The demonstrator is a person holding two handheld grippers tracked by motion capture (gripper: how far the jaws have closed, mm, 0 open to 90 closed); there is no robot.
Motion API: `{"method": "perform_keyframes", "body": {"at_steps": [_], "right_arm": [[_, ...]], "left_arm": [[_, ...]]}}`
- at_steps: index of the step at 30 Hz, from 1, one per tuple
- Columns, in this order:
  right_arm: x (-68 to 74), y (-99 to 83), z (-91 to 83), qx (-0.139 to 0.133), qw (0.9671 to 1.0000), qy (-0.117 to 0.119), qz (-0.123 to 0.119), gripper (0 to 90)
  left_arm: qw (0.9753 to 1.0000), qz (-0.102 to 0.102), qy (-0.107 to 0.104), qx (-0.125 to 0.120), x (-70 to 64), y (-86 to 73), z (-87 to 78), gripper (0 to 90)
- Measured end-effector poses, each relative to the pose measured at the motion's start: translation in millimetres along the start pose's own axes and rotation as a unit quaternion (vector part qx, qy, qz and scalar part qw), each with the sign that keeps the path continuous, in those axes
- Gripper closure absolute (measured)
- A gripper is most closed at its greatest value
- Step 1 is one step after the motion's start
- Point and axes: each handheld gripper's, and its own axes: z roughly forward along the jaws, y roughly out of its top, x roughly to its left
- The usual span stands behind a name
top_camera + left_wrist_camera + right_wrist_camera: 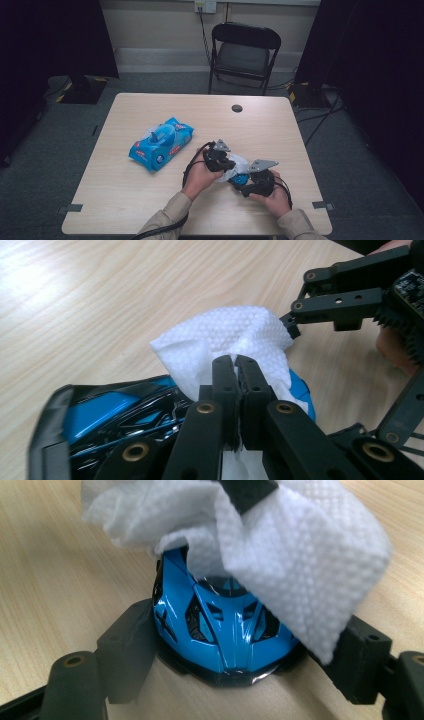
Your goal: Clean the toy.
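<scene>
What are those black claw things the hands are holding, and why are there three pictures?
They are grippers, tongs with two jaws, one in each of a person's hands. One picture looks down from above the table; each other picture comes from a small camera riding on a gripper. The left gripper pinches a white wipe. The right gripper has its jaws on either side of a shiny blue toy car, and the wipe lies over the car's top, as if to clean it. Farther left on the table lies a blue wipes pack. Behind the table stands a black chair.
</scene>
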Motion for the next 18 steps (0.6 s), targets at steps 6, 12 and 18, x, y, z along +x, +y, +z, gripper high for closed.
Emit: {"method": "perform_keyframes", "body": {"at_steps": [6, 12, 18], "right_arm": [[-0.1, 0.0, 0.0, 0.000, 1.0000, 0.000, -0.001, 22.8], [-0.1, 0.0, 0.0, 0.000, 1.0000, 0.000, -0.001, 22.9], [0.0, 0.0, 0.0, 0.000, 1.0000, 0.000, 0.000, 22.9]], "left_arm": [[0.9999, -0.007, 0.010, 0.000, 7.7, -2.8, -7.0, 88.3], [0.9994, -0.021, 0.026, 0.004, 19.8, -8.1, -14.8, 88.3], [0.9991, -0.022, 0.036, 0.007, 25.8, -10.9, -18.8, 88.3]]}}
